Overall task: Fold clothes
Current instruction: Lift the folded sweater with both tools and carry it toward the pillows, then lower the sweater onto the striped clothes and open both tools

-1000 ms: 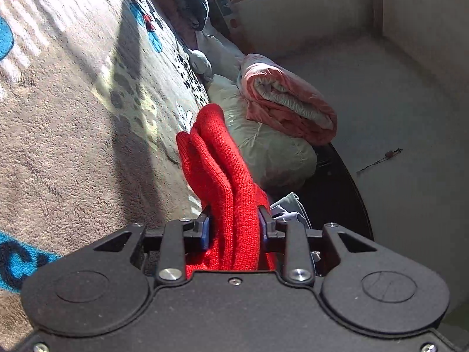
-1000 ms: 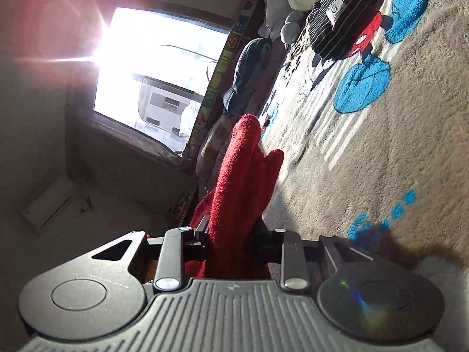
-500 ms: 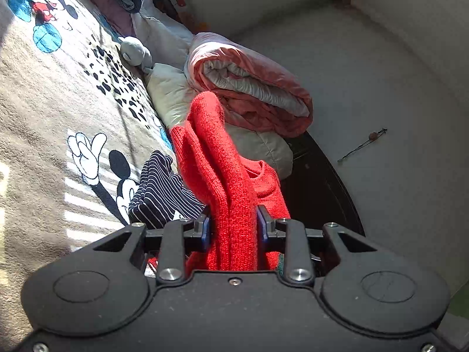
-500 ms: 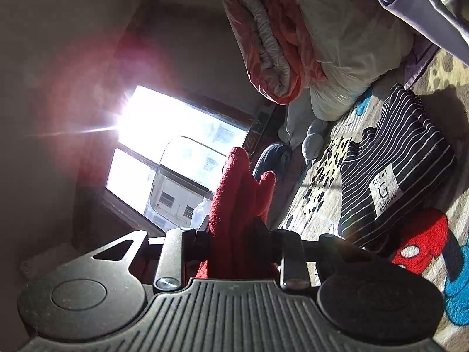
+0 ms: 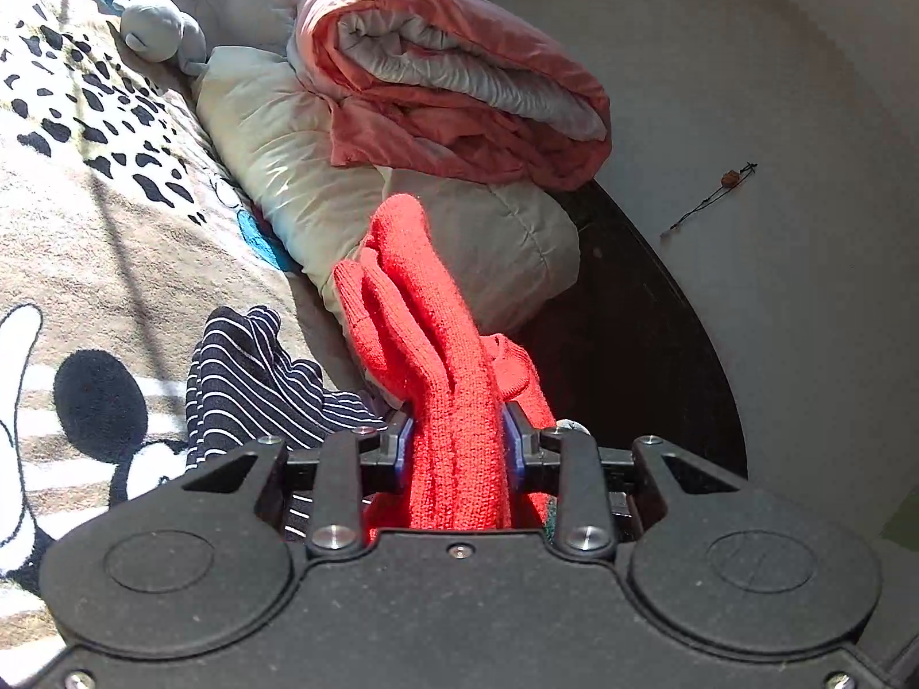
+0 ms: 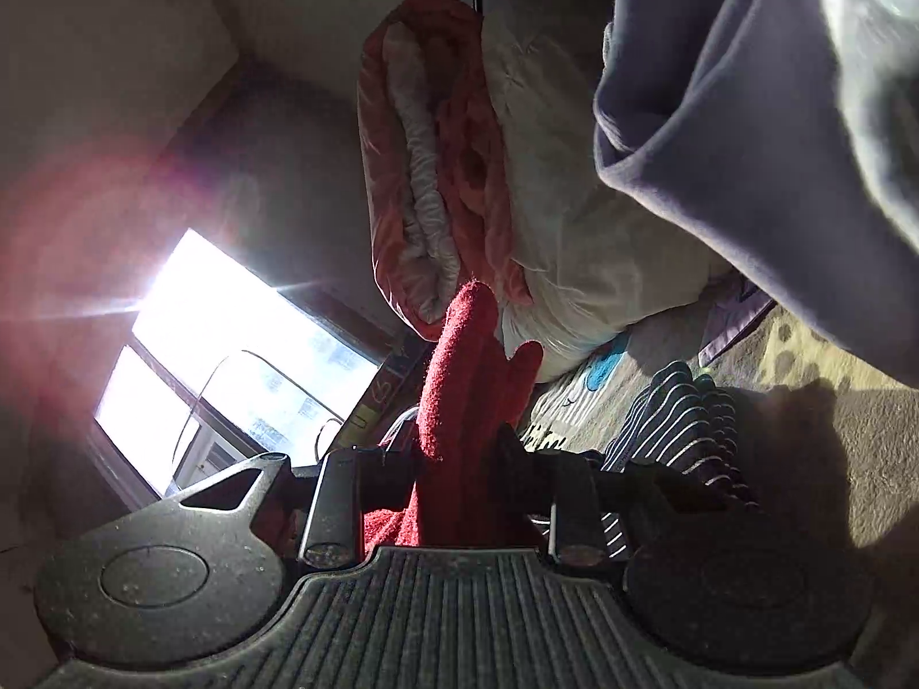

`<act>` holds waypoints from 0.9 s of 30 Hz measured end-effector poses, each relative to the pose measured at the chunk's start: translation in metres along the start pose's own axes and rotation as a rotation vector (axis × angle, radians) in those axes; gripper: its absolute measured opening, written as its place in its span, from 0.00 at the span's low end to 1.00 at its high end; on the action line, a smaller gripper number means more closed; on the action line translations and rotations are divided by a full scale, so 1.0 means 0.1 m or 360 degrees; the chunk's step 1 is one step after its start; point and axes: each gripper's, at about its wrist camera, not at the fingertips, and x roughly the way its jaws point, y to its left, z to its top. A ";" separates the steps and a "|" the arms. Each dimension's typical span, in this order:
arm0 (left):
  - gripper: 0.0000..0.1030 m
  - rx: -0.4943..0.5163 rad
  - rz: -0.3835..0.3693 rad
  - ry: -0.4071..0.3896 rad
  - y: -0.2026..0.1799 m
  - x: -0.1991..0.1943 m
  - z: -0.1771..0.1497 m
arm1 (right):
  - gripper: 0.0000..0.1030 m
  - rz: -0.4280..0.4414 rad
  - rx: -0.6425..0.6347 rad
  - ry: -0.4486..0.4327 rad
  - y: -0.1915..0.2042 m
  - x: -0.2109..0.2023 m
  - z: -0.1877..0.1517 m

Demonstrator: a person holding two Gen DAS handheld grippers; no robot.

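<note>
Both tongs — left tongs (image 5: 459, 448), right tongs (image 6: 459, 459) — clamp bunched folds of the red knit sweater (image 5: 436, 344), upright between them.

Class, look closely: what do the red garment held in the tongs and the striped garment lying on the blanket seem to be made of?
Red garment: probably knitted wool or acrylic yarn, matte; visible knit stitches and a fuzzy edge. Striped garment: likely thin cotton jersey, matte; soft folds, fine white stripes on dark cloth.

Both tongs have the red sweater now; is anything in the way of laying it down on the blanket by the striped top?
Nothing visible blocks it. The left tongs and right tongs are both shut on the red sweater. The folded striped top lies just beside it on the cartoon blanket, so set it down clear of that.
</note>
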 end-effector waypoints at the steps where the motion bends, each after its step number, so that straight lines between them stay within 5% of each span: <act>1: 0.27 -0.0007 0.0014 0.0004 0.05 0.04 -0.02 | 0.30 -0.0026 -0.0011 -0.0009 -0.04 0.03 0.00; 5: 0.27 -0.0033 0.0070 0.0020 0.26 0.20 -0.09 | 0.31 -0.0174 -0.0101 -0.0011 -0.16 0.18 0.02; 10: 0.32 0.0139 0.0276 -0.0056 0.16 0.10 -0.11 | 0.38 -0.0583 -0.0463 0.0096 -0.12 0.41 -0.13; 12: 0.40 0.0219 0.0365 -0.0092 0.10 0.04 -0.11 | 0.39 -0.0605 -0.0572 0.0061 0.00 0.39 -0.16; 17: 0.40 0.0404 0.0483 -0.0163 -0.08 -0.08 -0.18 | 0.39 -0.0567 -0.0937 -0.0066 0.33 0.23 -0.25; 20: 0.40 0.0490 0.0539 -0.0119 -0.17 -0.05 -0.27 | 0.37 -0.0515 -0.1082 0.0031 0.42 0.27 -0.28; 23: 0.39 0.0576 0.0594 -0.0075 -0.26 -0.01 -0.36 | 0.38 -0.0643 -0.1084 0.0259 0.35 0.43 -0.33; 27: 0.39 0.0691 0.0668 -0.0015 -0.38 0.03 -0.48 | 0.38 -0.0680 -0.1059 0.0301 0.33 0.39 -0.38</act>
